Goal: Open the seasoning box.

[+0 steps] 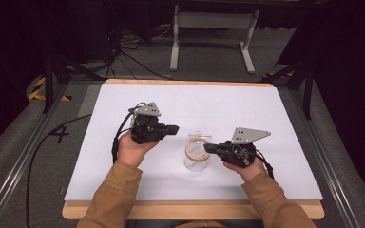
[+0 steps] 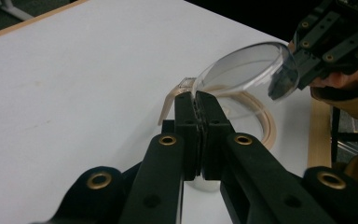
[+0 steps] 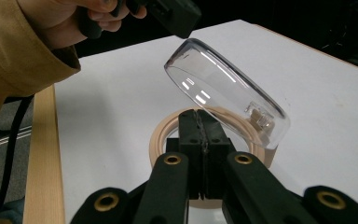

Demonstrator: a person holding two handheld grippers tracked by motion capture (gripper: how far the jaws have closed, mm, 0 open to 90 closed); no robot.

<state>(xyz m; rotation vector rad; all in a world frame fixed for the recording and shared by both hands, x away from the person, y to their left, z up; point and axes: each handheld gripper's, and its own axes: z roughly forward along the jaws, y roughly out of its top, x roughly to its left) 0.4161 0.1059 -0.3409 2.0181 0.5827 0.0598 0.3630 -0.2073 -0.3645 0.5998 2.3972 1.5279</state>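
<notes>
A white table (image 1: 138,180) with a wooden edge carries one clear jar (image 1: 196,161) with a beige rim, standing toward five o'clock of its centre.

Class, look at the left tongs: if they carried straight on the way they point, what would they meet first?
Most likely the rim of the tilted clear lid, just beyond the tips of the left tongs; depth is hard to judge.

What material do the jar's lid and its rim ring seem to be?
The lid looks like clear, glossy plastic: the table shows through it and bright highlights streak its dome. The rim ring is beige, opaque and matte, probably plastic or wood; I cannot tell which.
</notes>
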